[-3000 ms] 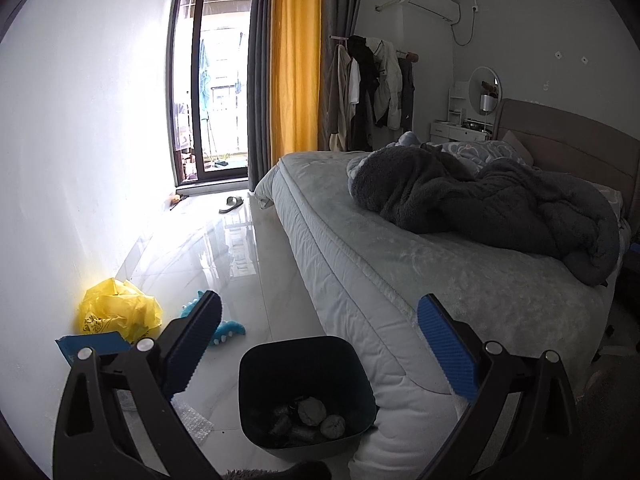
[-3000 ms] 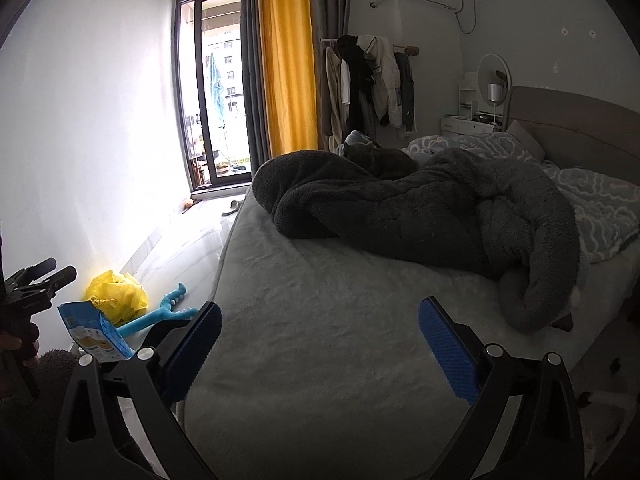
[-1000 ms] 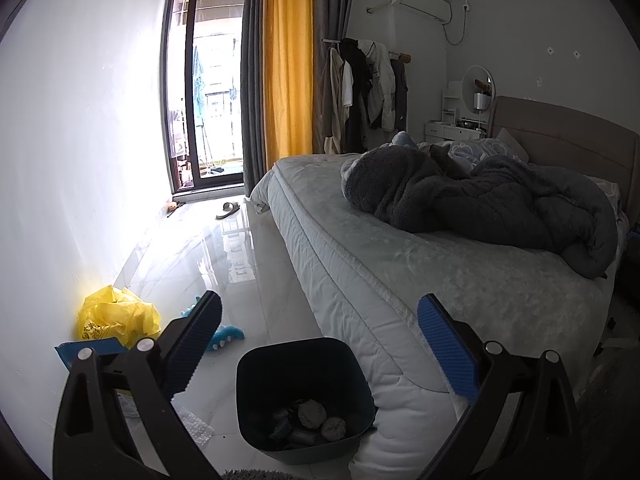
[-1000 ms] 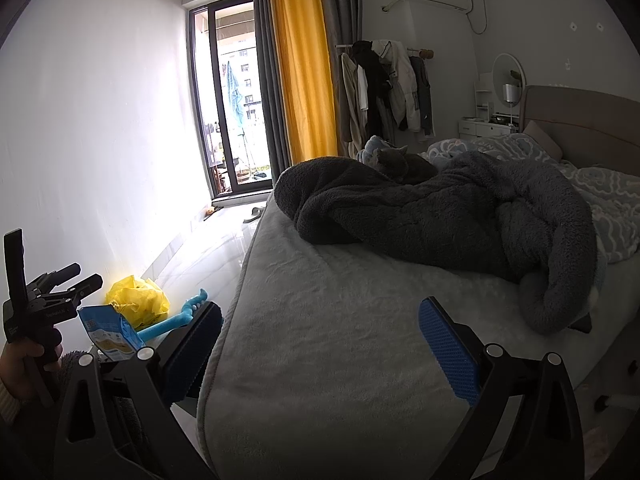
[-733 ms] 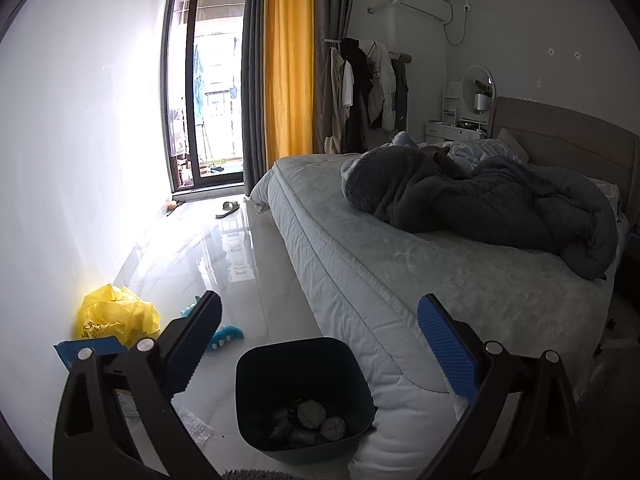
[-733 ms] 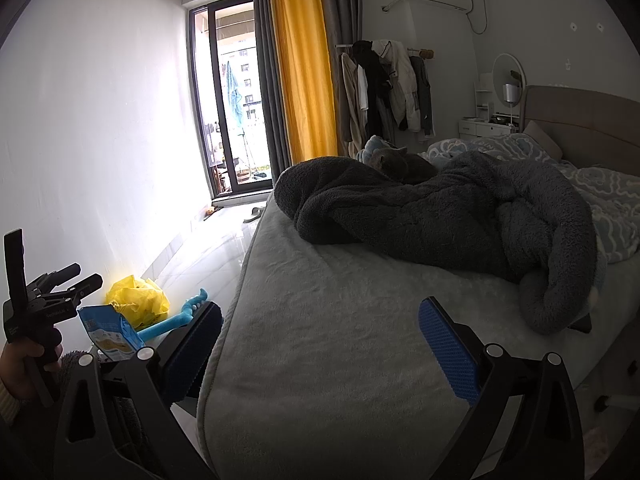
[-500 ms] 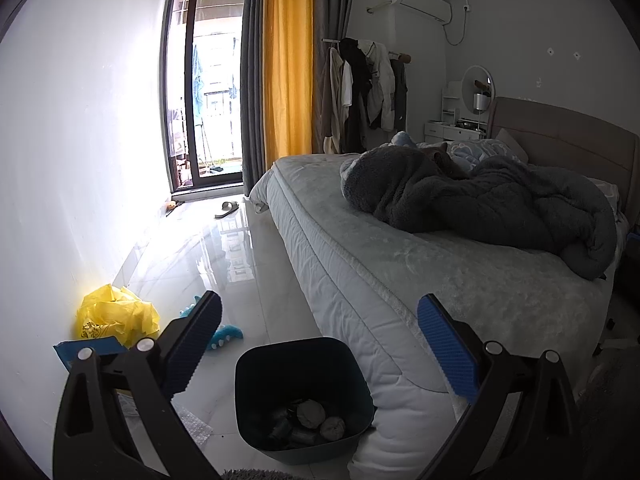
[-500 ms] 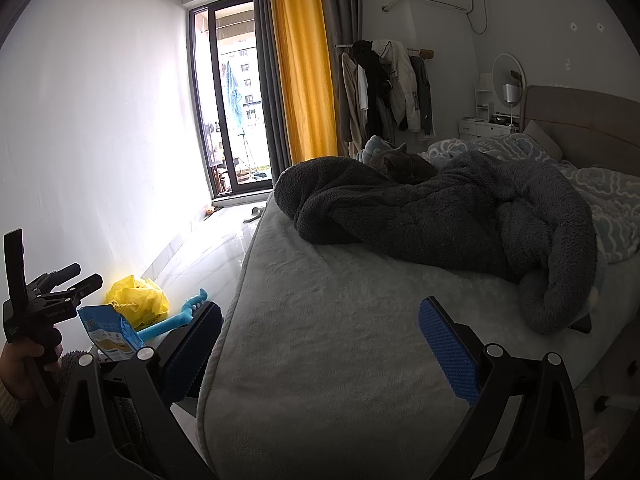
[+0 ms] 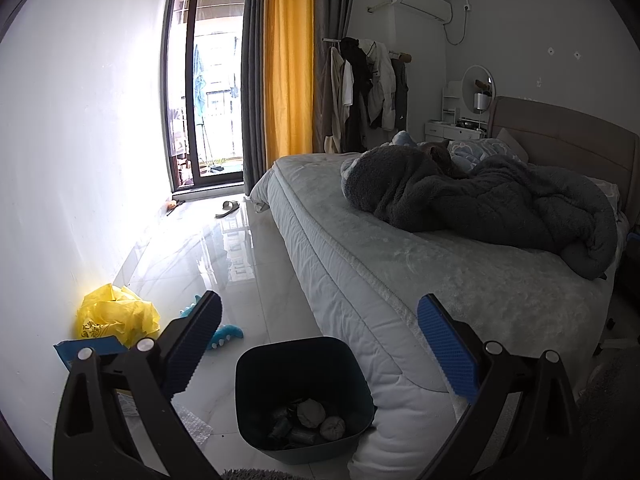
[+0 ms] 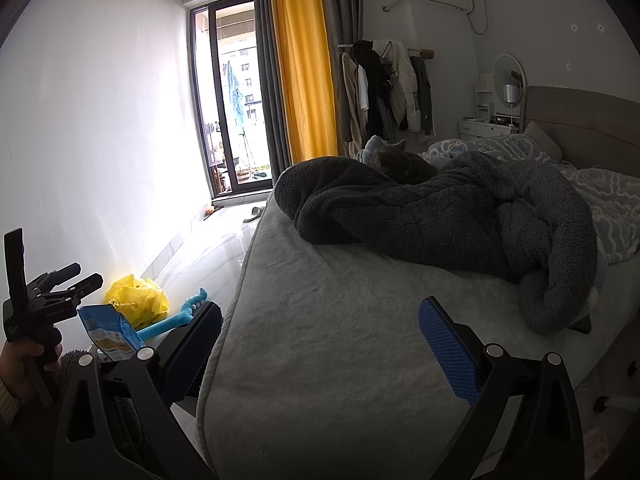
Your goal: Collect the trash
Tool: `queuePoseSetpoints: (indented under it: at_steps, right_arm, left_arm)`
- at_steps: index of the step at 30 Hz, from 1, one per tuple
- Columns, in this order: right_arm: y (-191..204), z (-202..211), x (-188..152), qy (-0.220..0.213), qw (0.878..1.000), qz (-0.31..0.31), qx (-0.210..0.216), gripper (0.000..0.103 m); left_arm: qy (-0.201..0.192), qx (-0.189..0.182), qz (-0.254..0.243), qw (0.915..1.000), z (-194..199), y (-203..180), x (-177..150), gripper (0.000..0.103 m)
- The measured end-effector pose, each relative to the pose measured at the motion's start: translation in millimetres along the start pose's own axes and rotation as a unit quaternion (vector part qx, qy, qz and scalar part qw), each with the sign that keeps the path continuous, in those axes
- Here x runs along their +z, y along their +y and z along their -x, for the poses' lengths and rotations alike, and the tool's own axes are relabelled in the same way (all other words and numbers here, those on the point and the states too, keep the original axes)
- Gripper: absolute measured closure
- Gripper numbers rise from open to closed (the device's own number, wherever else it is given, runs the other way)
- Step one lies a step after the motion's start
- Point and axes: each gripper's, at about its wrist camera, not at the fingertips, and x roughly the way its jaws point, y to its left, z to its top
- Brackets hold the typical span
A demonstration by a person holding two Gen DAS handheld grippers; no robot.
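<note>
A dark bin (image 9: 304,364) stands on the floor by the bed corner, with crumpled wads (image 9: 316,418) in its bottom. My left gripper (image 9: 320,344) is open and empty, above and behind the bin. A crumpled yellow bag (image 9: 114,316) and a blue snack packet (image 9: 86,348) lie by the left wall; both also show in the right wrist view, the bag (image 10: 138,298) and the packet (image 10: 108,334). A piece of bubble wrap (image 9: 192,426) lies left of the bin. My right gripper (image 10: 320,348) is open and empty over the bed corner.
A bed (image 9: 440,276) with a dark blanket (image 9: 480,204) and a grey cat (image 10: 400,164) fills the right. A blue toy (image 9: 224,334) lies on the glossy floor. A slipper (image 9: 228,209) lies near the balcony door. The left gripper's handle (image 10: 36,312) shows in the right wrist view.
Almost nothing has moved in the last second. Over three seconds both views have shifted slightly, and both grippers have stayed open.
</note>
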Motion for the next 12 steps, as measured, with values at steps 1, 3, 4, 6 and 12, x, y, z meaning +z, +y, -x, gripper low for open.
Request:
queuePoseSetpoints:
  at_steps: [1, 3, 4, 6, 12]
  right_arm:
    - [0.0, 0.0, 0.0, 0.000, 1.000, 0.000, 0.000, 0.003]
    - [0.2, 0.1, 0.0, 0.000, 1.000, 0.000, 0.000, 0.003]
    - [0.2, 0.1, 0.0, 0.000, 1.000, 0.000, 0.000, 0.003]
    - [0.2, 0.2, 0.0, 0.000, 1.000, 0.000, 0.000, 0.003]
    - [0.2, 0.1, 0.1, 0.000, 1.000, 0.000, 0.000, 0.003]
  left_arm:
    - [0.000, 0.000, 0.000, 1.0000, 0.0, -0.3, 0.0, 0.003]
    - [0.001, 0.000, 0.000, 1.0000, 0.0, -2.6, -0.4, 0.003]
    - [0.001, 0.000, 0.000, 1.0000, -0.1, -1.6, -0.4, 0.003]
    - [0.001, 0.002, 0.000, 1.0000, -0.1, -2.7, -0.5, 0.003]
    - [0.002, 0.003, 0.003, 1.0000, -0.3, -6.3, -2.2, 0.003]
